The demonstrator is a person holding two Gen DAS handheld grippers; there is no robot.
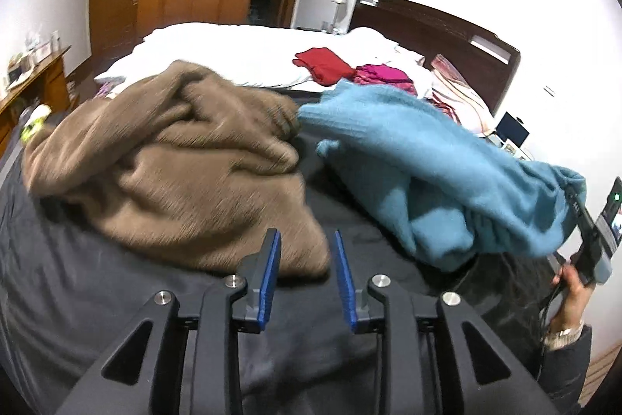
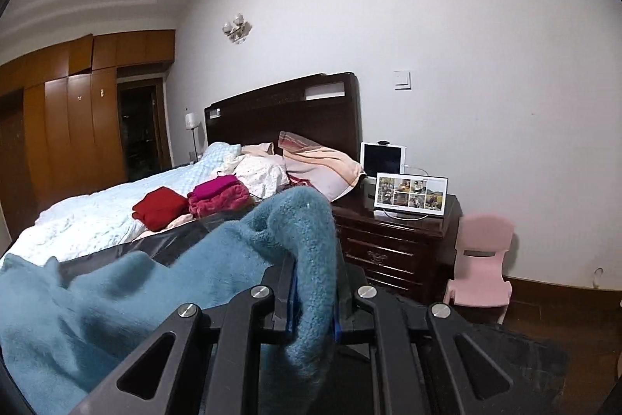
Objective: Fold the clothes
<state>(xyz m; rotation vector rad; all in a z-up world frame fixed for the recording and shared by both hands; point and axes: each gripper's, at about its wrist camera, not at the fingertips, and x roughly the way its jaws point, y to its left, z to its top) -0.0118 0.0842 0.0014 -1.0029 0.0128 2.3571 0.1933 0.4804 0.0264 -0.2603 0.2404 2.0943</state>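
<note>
Right wrist view: the right gripper [image 2: 313,292] is clamped on a fold of the fluffy teal-blue knitted sweater [image 2: 128,294], whose bulk trails off to the left of the jaws, unfolded. Beyond them lie a folded red garment [image 2: 159,207] and a folded magenta pile [image 2: 219,197], judged finished. In the left wrist view the left gripper [image 1: 305,275] stands with jaws apart and empty; a crumpled brown fleece garment [image 1: 167,162] lies just ahead, untouched. Two items appear outstanding.
</note>
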